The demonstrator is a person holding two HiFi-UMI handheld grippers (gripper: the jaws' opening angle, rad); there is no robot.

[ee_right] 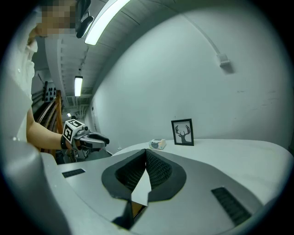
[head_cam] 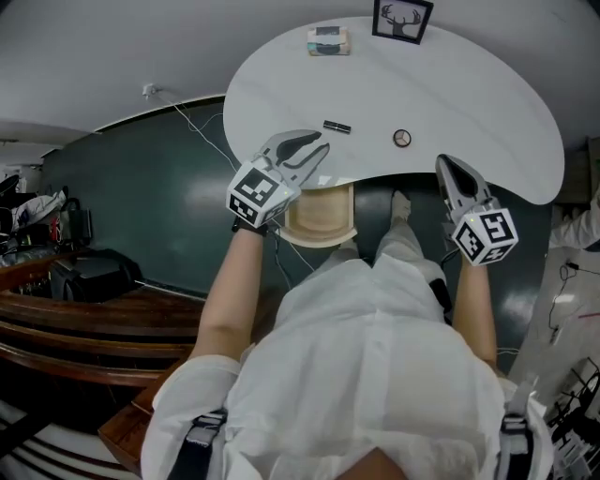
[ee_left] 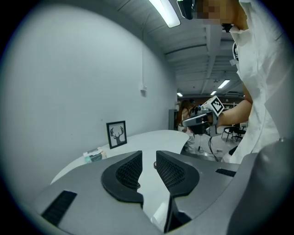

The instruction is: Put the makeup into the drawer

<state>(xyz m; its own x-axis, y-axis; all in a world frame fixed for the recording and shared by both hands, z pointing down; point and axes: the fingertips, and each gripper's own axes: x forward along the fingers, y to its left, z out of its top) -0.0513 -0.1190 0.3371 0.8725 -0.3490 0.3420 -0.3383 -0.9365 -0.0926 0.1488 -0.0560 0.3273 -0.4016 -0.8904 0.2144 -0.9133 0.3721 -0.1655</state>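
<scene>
**Left tool.** The left tool has its jaws apart, with only the bench surface visible in the gap. It points forward and inward over the near rim of the bench, tilted slightly downward. The bare left forearm reaches out straight behind it.

**Right tool.** The right tool has its jaws pressed together with nothing between them. It points forward, its tips at the near rim of the bench.

**Drawer.** Directly under and behind the left tool, a pale wooden drawer stands pulled out from below the bench. Only its bare wooden floor shows.

**Makeup.** A black stick lies flat on the bench just ahead of the left tool's tips. Its long axis runs across the tool's heading. Which end is the cap cannot be told. A round compact lies flat ahead of the gap between the two tools.

**Far rim.** A small box and a framed deer picture stand well beyond both tools.
</scene>
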